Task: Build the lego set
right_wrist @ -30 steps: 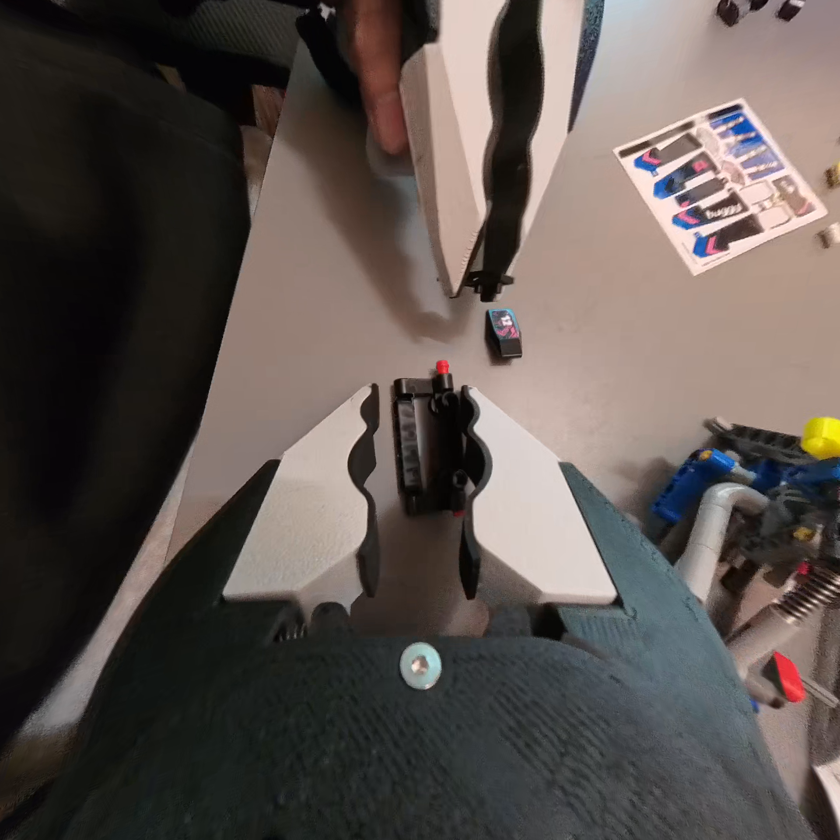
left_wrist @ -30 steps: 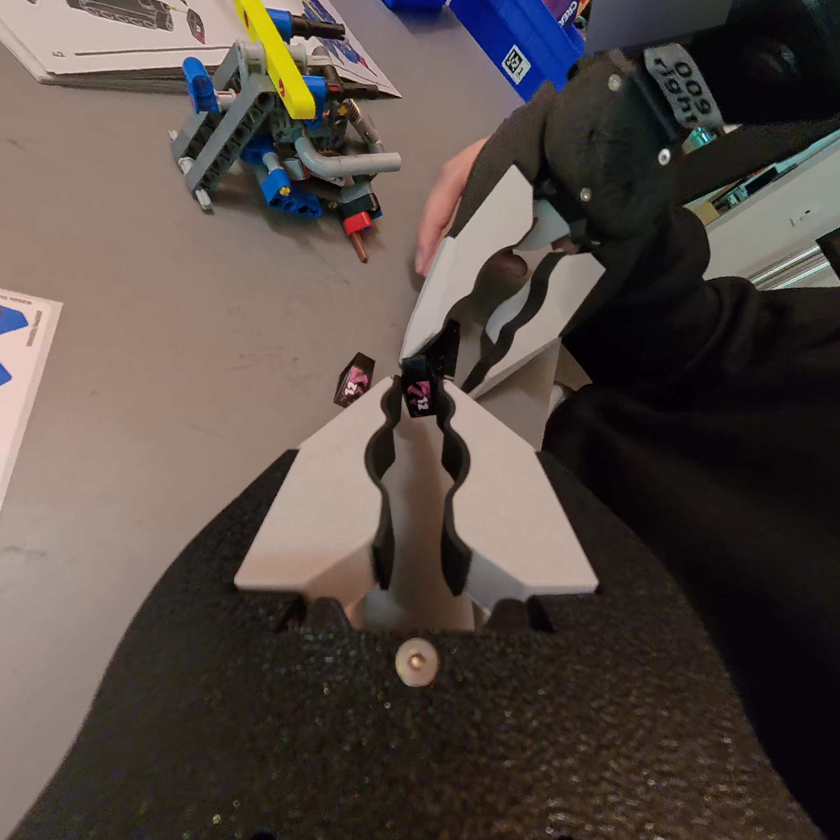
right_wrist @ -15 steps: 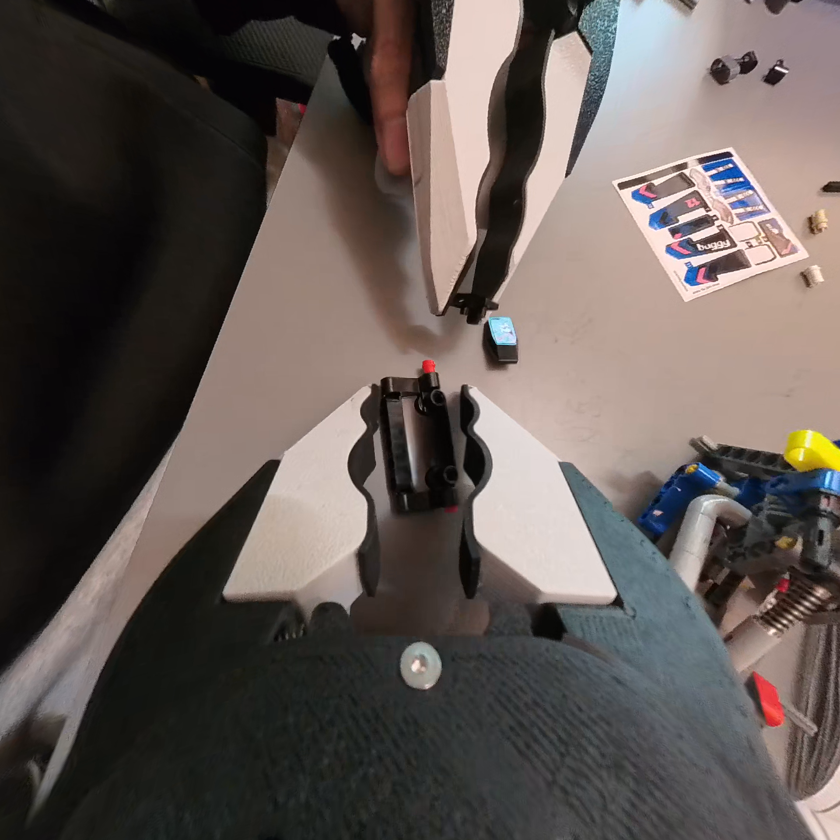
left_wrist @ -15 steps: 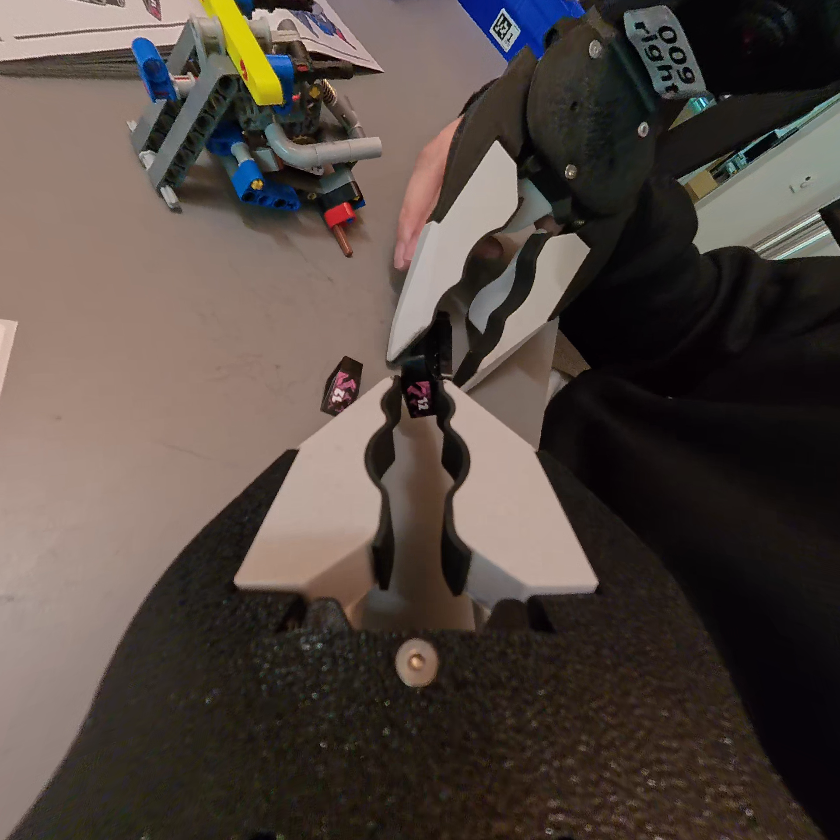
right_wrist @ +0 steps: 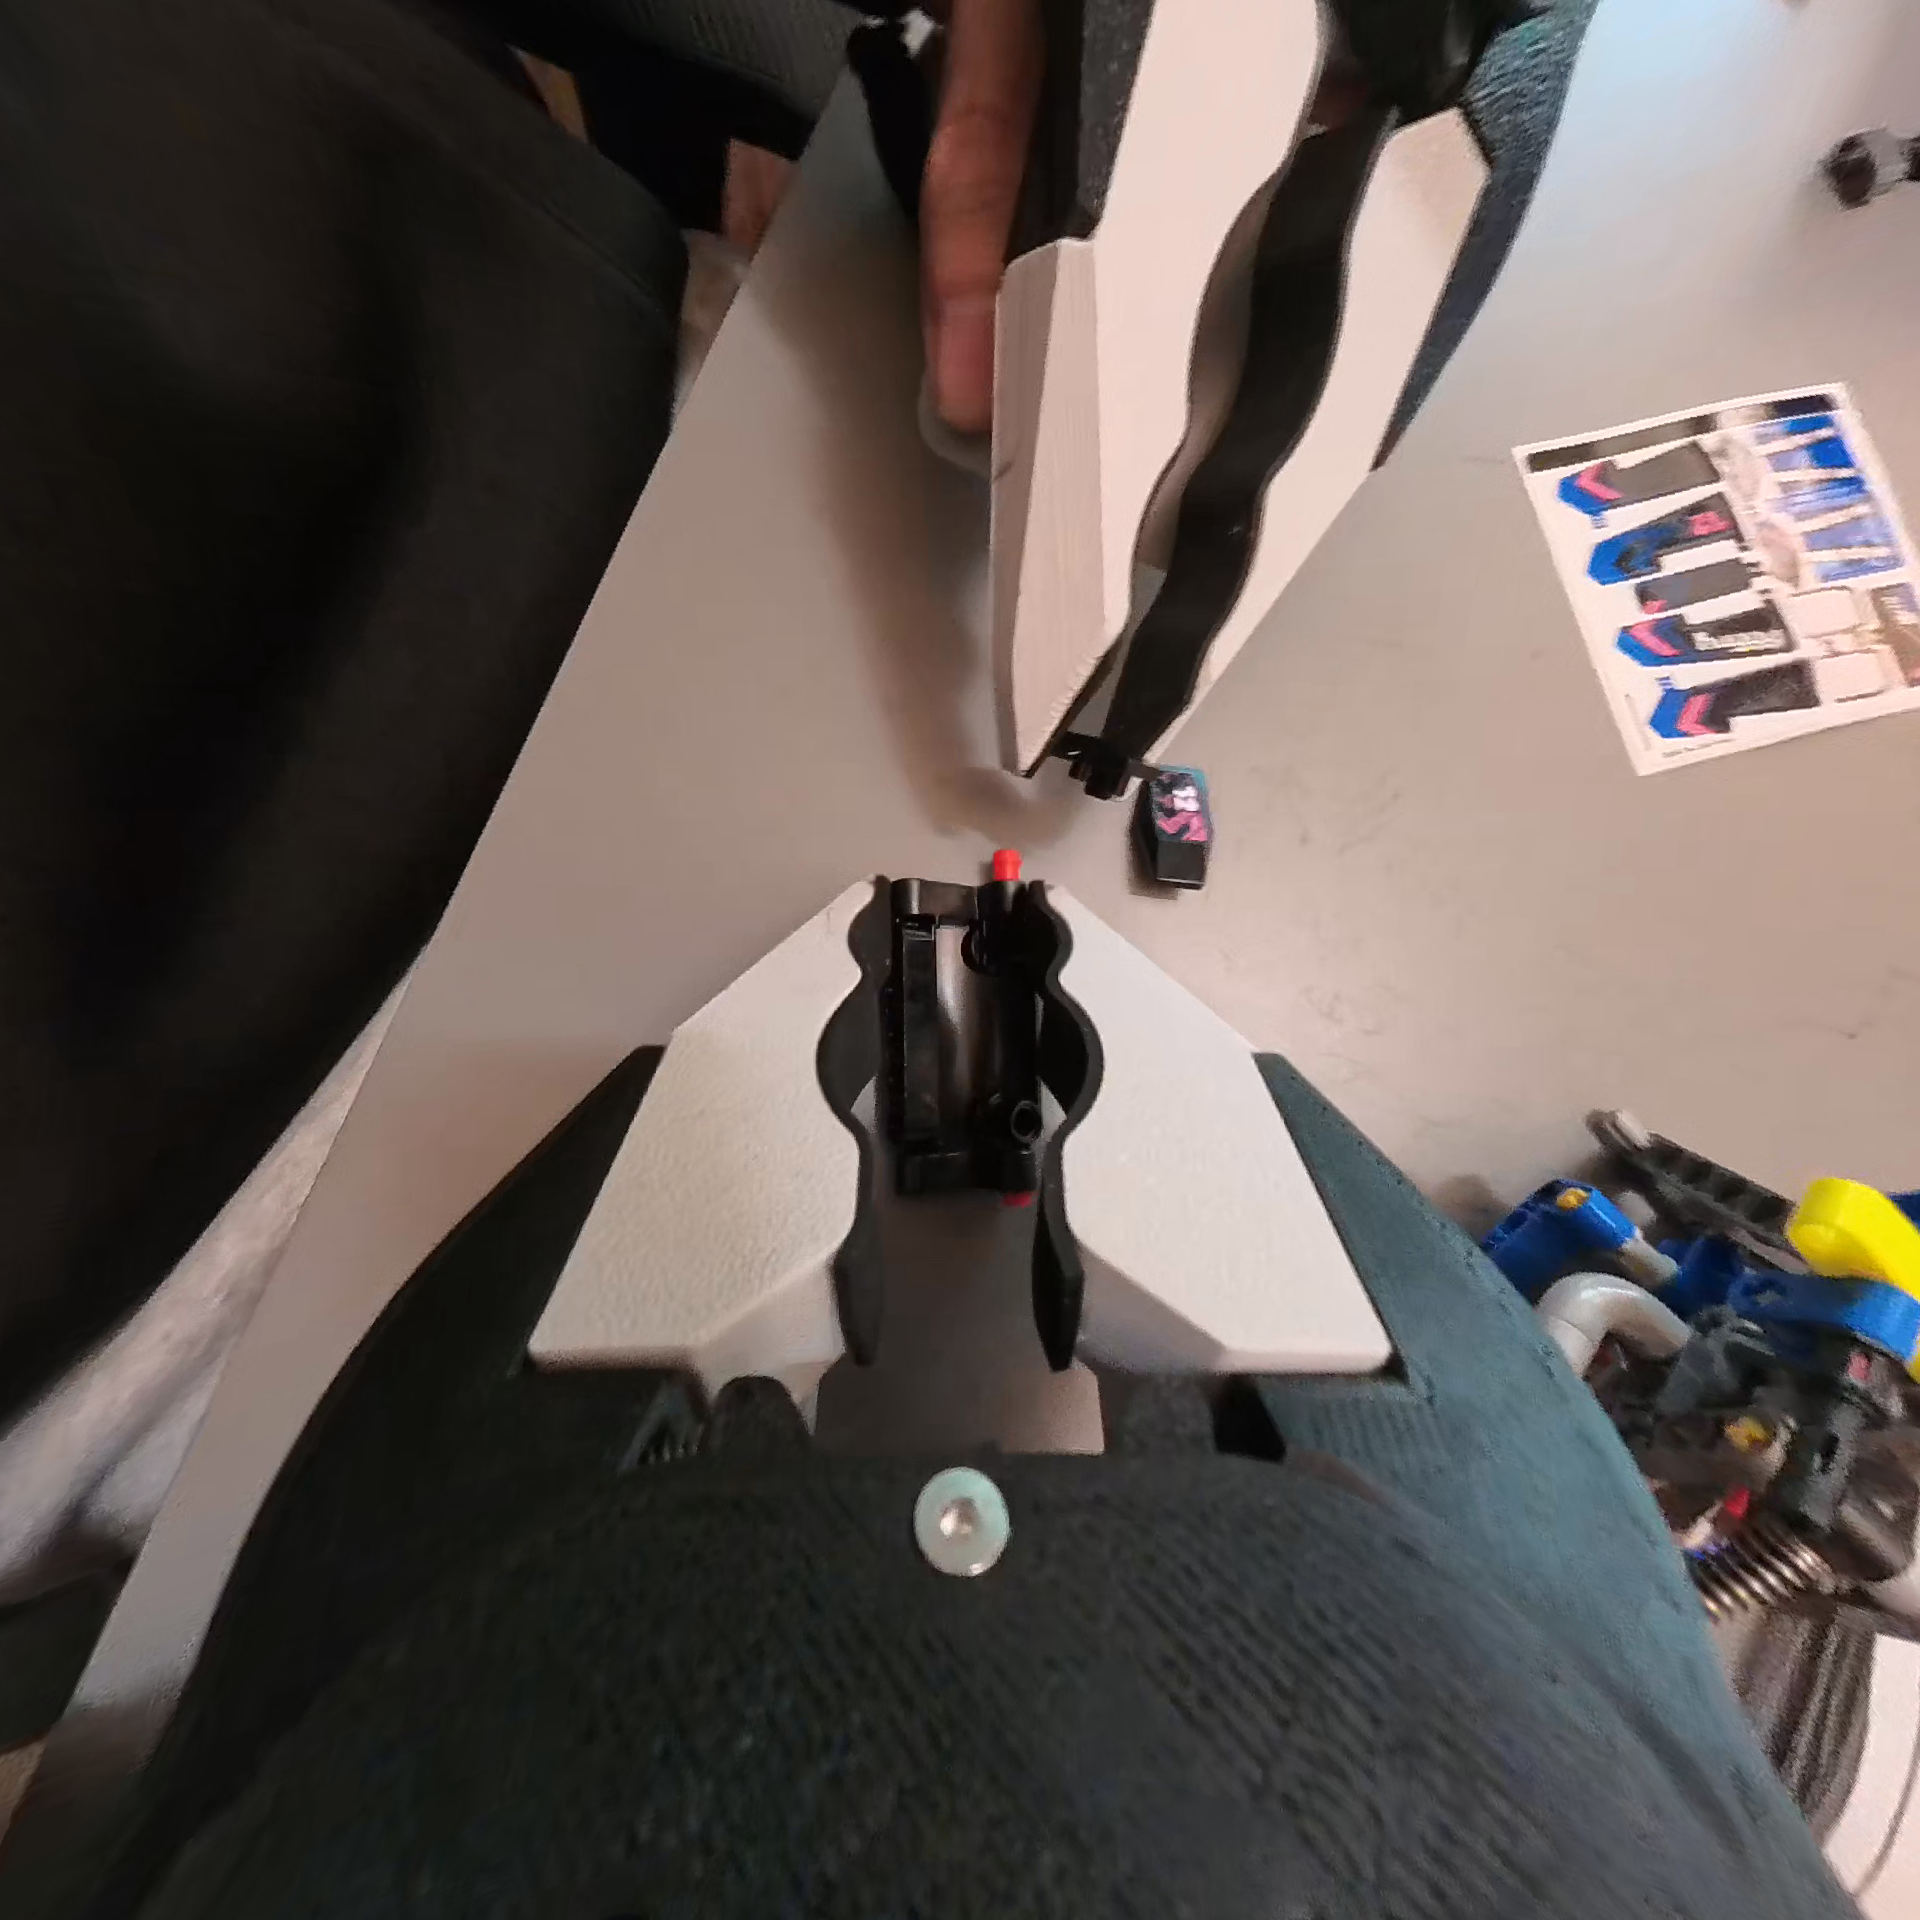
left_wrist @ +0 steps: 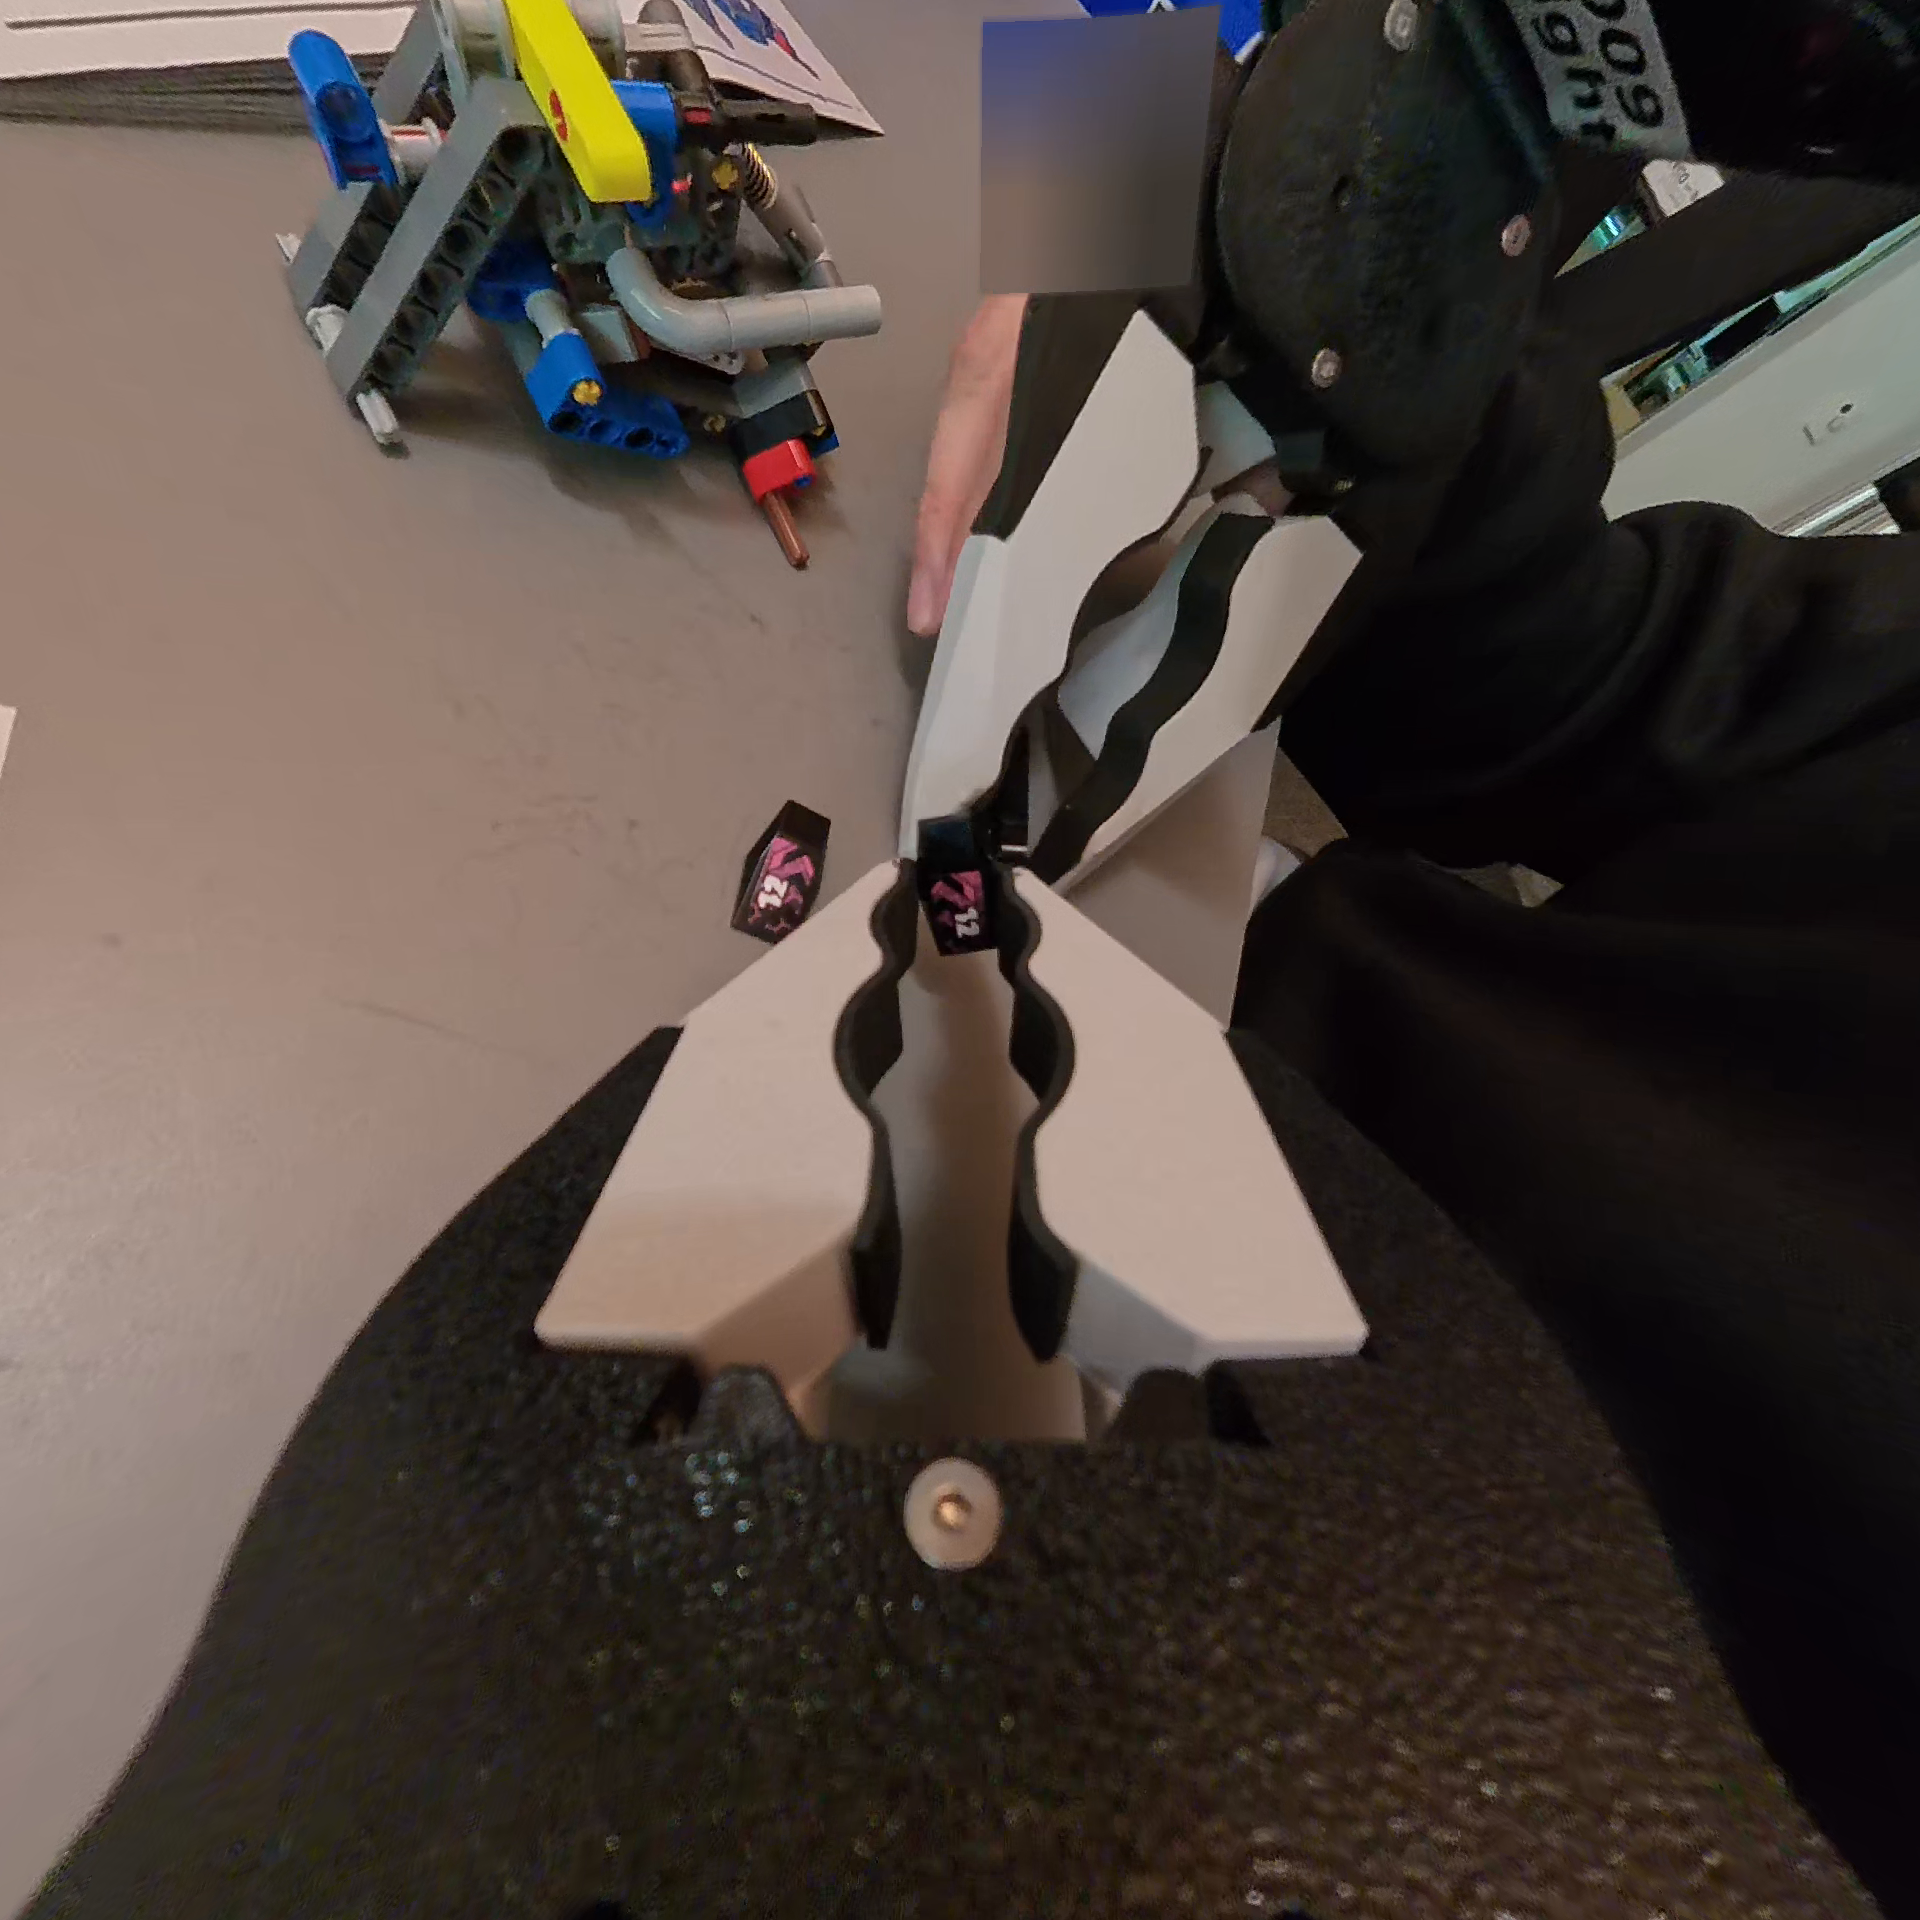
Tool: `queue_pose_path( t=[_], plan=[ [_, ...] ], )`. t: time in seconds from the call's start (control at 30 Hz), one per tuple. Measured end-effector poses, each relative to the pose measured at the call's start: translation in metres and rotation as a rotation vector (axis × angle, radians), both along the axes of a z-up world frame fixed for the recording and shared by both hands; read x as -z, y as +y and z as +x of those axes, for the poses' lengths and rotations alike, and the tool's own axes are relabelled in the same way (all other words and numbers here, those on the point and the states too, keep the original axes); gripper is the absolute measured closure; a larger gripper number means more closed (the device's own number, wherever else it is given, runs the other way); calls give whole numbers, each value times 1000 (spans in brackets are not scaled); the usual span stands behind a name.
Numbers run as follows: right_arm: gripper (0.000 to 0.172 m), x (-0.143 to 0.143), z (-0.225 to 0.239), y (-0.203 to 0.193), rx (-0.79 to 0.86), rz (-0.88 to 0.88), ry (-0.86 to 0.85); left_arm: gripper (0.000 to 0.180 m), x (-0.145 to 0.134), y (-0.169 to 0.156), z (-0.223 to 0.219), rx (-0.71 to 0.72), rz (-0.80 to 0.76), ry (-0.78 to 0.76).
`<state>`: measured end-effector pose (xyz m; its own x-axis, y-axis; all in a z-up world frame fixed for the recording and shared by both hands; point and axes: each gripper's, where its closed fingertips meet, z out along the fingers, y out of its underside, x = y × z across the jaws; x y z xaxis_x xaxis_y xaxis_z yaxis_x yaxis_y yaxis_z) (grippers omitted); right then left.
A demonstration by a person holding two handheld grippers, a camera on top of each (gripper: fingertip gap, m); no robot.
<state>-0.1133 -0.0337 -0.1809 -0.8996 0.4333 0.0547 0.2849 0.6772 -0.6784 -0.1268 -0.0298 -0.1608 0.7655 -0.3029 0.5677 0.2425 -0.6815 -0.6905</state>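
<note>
- Near edge of the bench point(left_wrist: 312, 727): I am keeping the left gripper point(left_wrist: 961, 883) clenched on a small black sloped piece point(left_wrist: 961, 909) with a pink sticker, pinched at the very fingertips and lifted off the surface.
- Just beyond, I am holding the right gripper point(right_wrist: 961, 894) closed on a black frame point(right_wrist: 951, 1049). Both pads are pressing its sides and a red pin point(right_wrist: 1004, 862) is poking out past the tips, near the sloped piece but apart from it.
- A twin sloped piece point(left_wrist: 781, 873) is lying loose on the bench, just beside both grippers' tips.
- Toward the far edge, a grey, blue and yellow brick model point(left_wrist: 582, 270) is resting by a booklet point(left_wrist: 156, 73); a sticker sheet point(right_wrist: 1725, 582) is lying well apart.
- Against the earlier frames, the right jaws are now standing narrower: they were slack around the frame and are now gripping it. The left grasp is unchanged.
</note>
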Motion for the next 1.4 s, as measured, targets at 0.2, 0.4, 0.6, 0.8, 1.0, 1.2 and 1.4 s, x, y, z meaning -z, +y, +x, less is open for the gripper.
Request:
queue_pose_path(
  t=[0.2,0.4,0.6,0.8,1.0,1.2,1.4],
  plan=[
    [149,-11,-23,18,250,105,361,168,1,2,-2,-16,-11,-23],
    [148,-24,-24,18,358,217,682,168,-8,7,-7,-62,26,-97],
    [148,-35,-24,18,384,201,765,169,-9,11,0,-62,27,-101],
    [148,-32,-23,14,353,220,766,169,-9,12,0,-63,19,-128],
    [148,-31,-25,16,364,229,765,169,-8,11,1,-54,15,-124],
    [148,-29,-25,17,360,241,760,169,-9,11,0,-58,25,-126],
    [149,-28,-25,15,354,252,764,169,-9,11,0,-57,22,-125]
  ],
)
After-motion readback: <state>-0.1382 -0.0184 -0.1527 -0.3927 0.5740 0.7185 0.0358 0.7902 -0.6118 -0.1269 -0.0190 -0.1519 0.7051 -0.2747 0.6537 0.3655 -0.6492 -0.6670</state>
